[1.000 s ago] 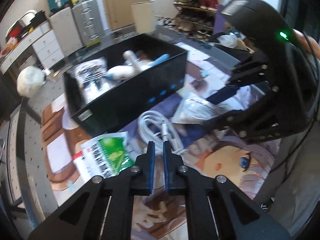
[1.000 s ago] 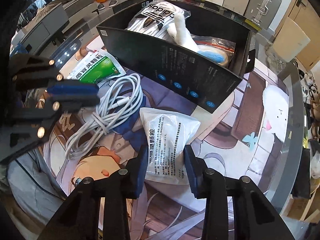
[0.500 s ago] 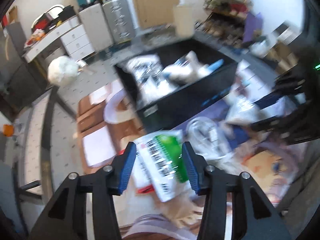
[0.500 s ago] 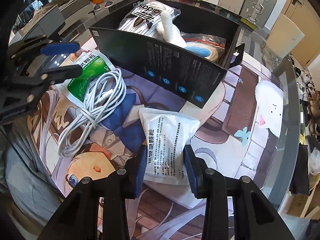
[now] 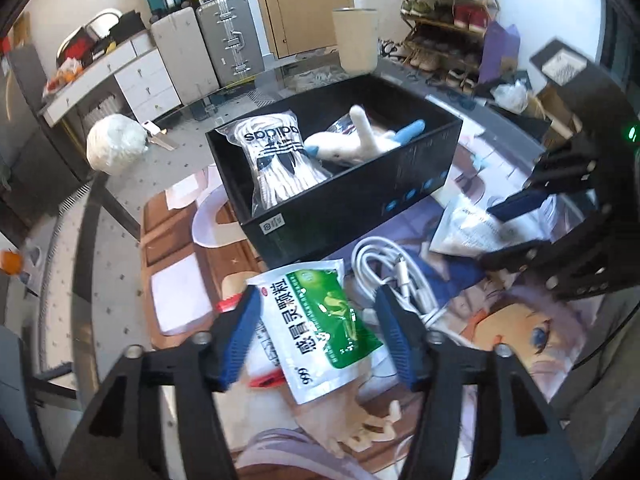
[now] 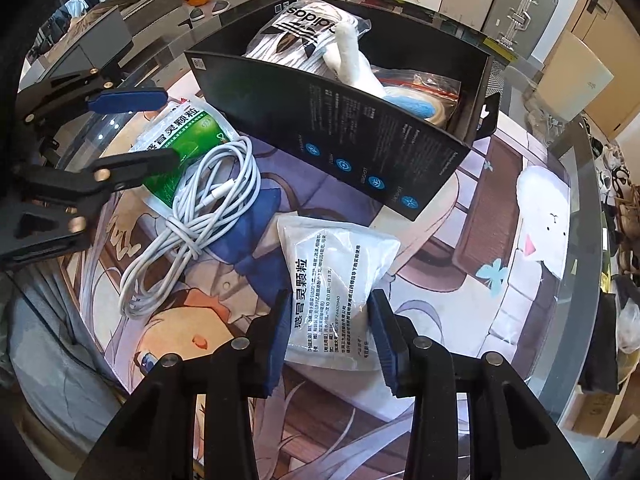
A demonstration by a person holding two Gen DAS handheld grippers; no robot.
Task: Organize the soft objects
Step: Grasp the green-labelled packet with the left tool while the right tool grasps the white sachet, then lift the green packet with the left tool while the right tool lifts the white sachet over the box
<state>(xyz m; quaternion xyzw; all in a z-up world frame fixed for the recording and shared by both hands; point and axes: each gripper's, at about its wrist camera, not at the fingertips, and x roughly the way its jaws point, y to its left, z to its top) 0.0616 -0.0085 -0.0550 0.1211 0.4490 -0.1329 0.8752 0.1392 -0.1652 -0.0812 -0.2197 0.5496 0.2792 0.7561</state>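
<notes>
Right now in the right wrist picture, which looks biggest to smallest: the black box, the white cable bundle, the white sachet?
1. black box, clearly biggest.
2. white cable bundle and white sachet look alike; the sachet is nearer, so no ranking.

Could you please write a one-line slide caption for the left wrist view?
Open left claw straddling the green sachet before the black box.

Right tool (image 6: 329, 326) straddling white pouch (image 6: 335, 286), black box (image 6: 340, 132)
</notes>
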